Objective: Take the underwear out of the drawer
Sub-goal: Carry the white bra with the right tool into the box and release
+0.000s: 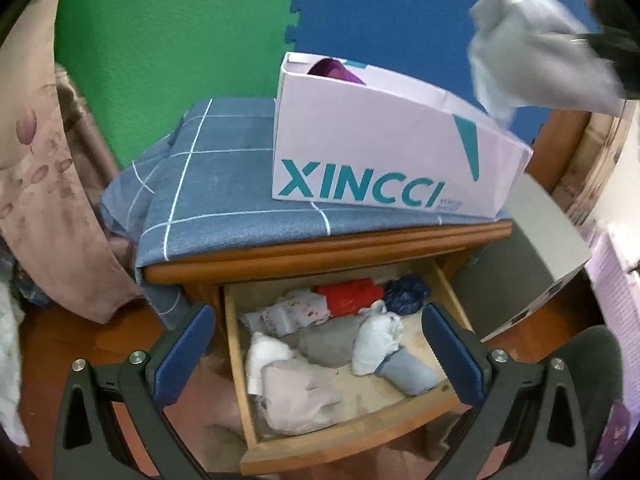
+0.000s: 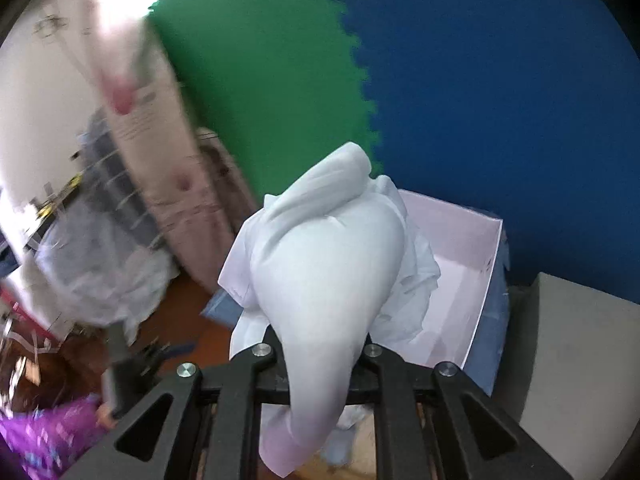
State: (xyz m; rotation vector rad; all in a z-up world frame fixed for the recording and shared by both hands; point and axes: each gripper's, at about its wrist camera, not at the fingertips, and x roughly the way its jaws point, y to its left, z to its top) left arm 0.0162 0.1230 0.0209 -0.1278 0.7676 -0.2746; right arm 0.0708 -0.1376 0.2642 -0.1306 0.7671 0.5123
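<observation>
The right gripper [image 2: 316,364] is clenched on pale underwear [image 2: 320,264], probably above the white box [image 2: 486,280]; next, release inside. The left gripper [image 1: 318,352] is open over the drawer [image 1: 340,436].

The right hand-held gripper [image 2: 320,364] is clamped on a pale bundle of underwear [image 2: 320,272], which hangs above an open white box [image 2: 486,280] by the blue wall [image 2: 500,100].

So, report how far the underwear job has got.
Done: the wooden drawer stands pulled open. In hand: the right gripper is shut on a pale white-grey garment, above the white XINCCI cardboard box. Left: several bundled garments remain inside; the left gripper hangs open, empty.
</observation>
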